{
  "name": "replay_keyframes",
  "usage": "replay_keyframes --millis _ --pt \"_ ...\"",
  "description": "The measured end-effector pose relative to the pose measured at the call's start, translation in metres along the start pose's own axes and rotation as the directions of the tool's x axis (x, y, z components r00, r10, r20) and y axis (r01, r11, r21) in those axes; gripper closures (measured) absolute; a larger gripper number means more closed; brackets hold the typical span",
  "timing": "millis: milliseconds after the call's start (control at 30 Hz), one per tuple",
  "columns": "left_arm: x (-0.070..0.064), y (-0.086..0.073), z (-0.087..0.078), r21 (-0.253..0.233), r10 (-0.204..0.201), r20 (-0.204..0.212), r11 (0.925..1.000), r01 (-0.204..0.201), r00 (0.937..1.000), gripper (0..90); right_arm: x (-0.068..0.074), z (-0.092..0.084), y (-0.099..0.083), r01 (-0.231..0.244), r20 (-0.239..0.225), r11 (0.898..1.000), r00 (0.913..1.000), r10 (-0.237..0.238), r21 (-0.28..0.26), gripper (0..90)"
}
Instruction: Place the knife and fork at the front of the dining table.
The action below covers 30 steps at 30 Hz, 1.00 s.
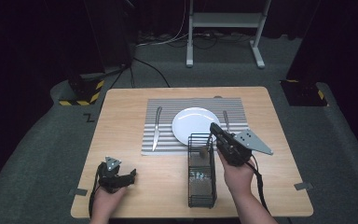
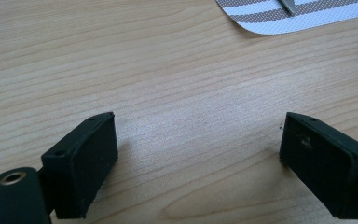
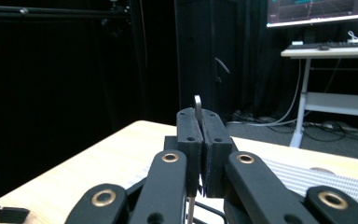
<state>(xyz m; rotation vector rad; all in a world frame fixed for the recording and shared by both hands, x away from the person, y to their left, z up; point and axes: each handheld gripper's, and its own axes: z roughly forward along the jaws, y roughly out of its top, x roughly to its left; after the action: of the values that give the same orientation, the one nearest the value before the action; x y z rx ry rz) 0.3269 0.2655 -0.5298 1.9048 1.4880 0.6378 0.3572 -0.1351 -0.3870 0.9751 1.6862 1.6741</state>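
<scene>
1. My right gripper point(image 1: 213, 129) is above the far end of the black wire basket point(image 1: 201, 189), which stands upright near the near edge of the surface point(image 1: 121, 116), a little right of its middle.
2. Its fingers point(image 3: 189, 135) are pressed together on a thin metal utensil handle point(image 3: 197, 105); the tip pokes out above the pads, and more of it runs down below them.
3. Which utensil it is I cannot tell. In the high view a small rounded end point(image 1: 201, 151) shows inside the basket just below my right gripper.
4. My right hand point(image 1: 235, 175) comes in from the near edge, just right of the basket.
5. My left gripper point(image 1: 129, 176) lies low near the near left corner of the surface, well apart from the basket.
6. Its fingers point(image 2: 86, 161) stand wide with bare wood between them, holding nothing.
7. A striped placemat point(image 1: 168, 140) lies toward the far edge, centred; one rounded corner of it shows in the left gripper view.
8. A white plate point(image 1: 189, 122) sits on the placemat's middle. Its near rim is just beyond the basket's far end.
9. A knife point(image 1: 156, 128) lies on the placemat left of the plate, apart from it.
10. A second utensil point(image 1: 225, 119) lies on the placemat right of the plate, just beyond my right gripper.
</scene>
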Motion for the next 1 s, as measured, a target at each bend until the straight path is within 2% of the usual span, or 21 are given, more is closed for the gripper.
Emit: replay_keyframes --millis 233,633,1000 --pt "0.0 0.0 0.0 0.0 0.0 0.0 1.0 0.0 1.0 11.3 0.003 -0.01 0.009 0.004 -0.038 0.998 0.9993 -0.006 -0.06 88.0" --pt "0.0 0.0 0.0 0.0 0.0 0.0 1.0 0.0 1.0 11.4 0.002 -0.025 0.021 0.012 -0.036 0.993 0.9992 -0.017 -0.116 87.9" --pt "0.0 0.0 0.0 0.0 0.0 -0.002 1.0 0.0 1.0 11.4 0.001 -0.045 0.044 0.01 -0.025 0.98 0.9996 -0.015 -0.197 87.8"
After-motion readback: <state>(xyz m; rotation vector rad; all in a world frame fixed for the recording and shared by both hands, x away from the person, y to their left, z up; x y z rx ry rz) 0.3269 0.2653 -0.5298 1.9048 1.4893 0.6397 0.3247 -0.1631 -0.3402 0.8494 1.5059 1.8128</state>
